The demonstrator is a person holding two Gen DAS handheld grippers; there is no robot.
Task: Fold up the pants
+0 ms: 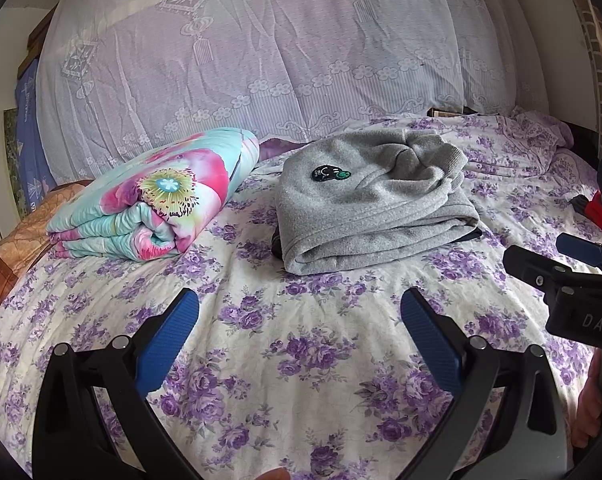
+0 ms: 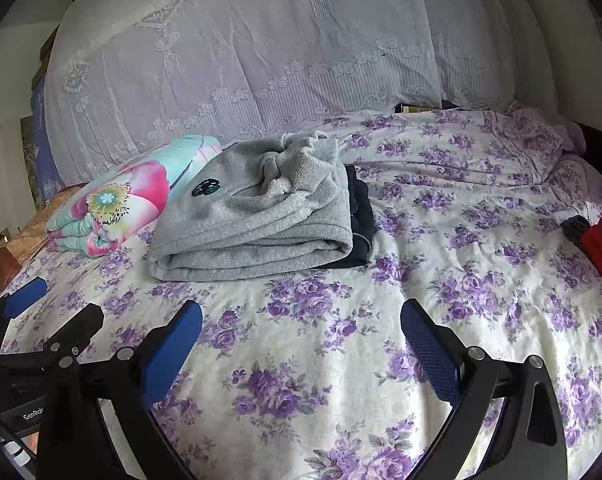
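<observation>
Grey fleece pants (image 1: 365, 208) lie folded in a thick stack on the flowered bed sheet (image 1: 301, 340), a round dark patch on top. They also show in the right wrist view (image 2: 253, 220), resting on a folded dark garment (image 2: 361, 220). My left gripper (image 1: 300, 312) is open and empty, held above the sheet in front of the pants. My right gripper (image 2: 301, 320) is open and empty too, in front of the stack. The right gripper shows at the right edge of the left wrist view (image 1: 561, 276); the left gripper shows at the left edge of the right wrist view (image 2: 41, 312).
A folded pink and turquoise floral quilt (image 1: 157, 200) lies left of the pants. A lace-covered pile of bedding (image 1: 261, 48) rises behind. Red and dark clothes (image 2: 601, 248) lie at the bed's right edge. A brown pillow (image 1: 17, 240) is at the far left.
</observation>
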